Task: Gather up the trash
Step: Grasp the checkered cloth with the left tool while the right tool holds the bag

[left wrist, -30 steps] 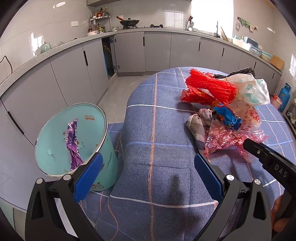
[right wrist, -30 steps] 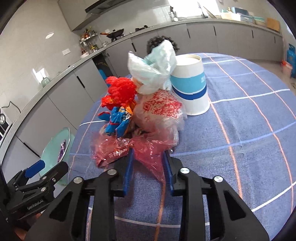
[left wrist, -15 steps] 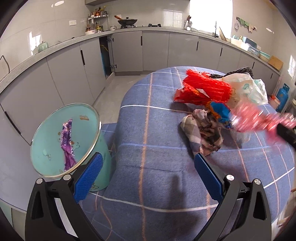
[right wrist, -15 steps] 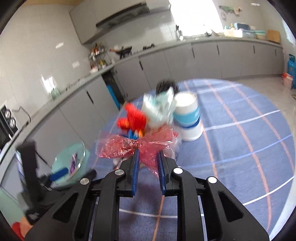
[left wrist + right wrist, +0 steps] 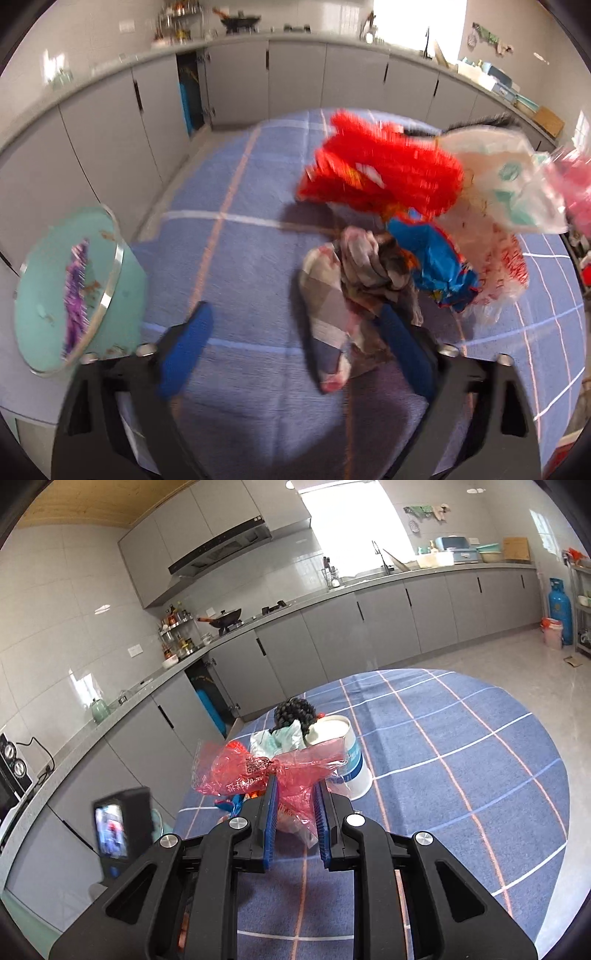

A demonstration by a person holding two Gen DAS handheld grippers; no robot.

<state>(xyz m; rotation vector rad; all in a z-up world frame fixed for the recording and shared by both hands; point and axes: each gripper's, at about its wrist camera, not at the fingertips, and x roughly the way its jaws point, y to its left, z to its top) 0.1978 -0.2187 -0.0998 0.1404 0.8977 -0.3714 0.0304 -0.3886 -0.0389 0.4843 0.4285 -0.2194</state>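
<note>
Lifted since a second ago: right gripper (image 5: 294, 814), clenched on the red plastic bag (image 5: 258, 773), now carries it above the table (image 5: 461, 775), clear of the trash pile (image 5: 388, 206). Left gripper (image 5: 295, 343), spread wide and empty, has advanced to the checked cloth (image 5: 343, 291). Teal bin (image 5: 70, 291) waits left of the table; next step likely drop-off there.

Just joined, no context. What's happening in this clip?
A person with two handheld grippers is clearing trash off a table. The right gripper is shut on a red plastic bag, held up above the pile. The left gripper is open, low over the table near a checked cloth. Red netting, a blue wrapper and a white bag lie in the pile. The teal bin beside the table holds a purple wrapper.
</note>
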